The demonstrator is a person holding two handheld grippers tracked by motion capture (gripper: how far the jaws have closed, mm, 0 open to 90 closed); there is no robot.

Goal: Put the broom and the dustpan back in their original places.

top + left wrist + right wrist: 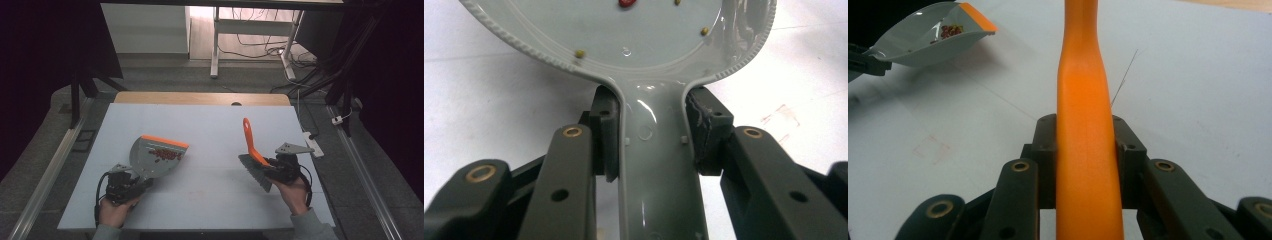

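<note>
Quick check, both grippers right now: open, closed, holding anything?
Left gripper: closed on the grey dustpan's handle, red bits in the pan.
Right gripper: closed on the orange brush handle.

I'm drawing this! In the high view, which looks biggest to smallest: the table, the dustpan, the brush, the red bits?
1. table
2. dustpan
3. brush, close to the dustpan, so unsure
4. red bits

High cam looks down on table; tongs cams close, sharing dustpan.
</note>
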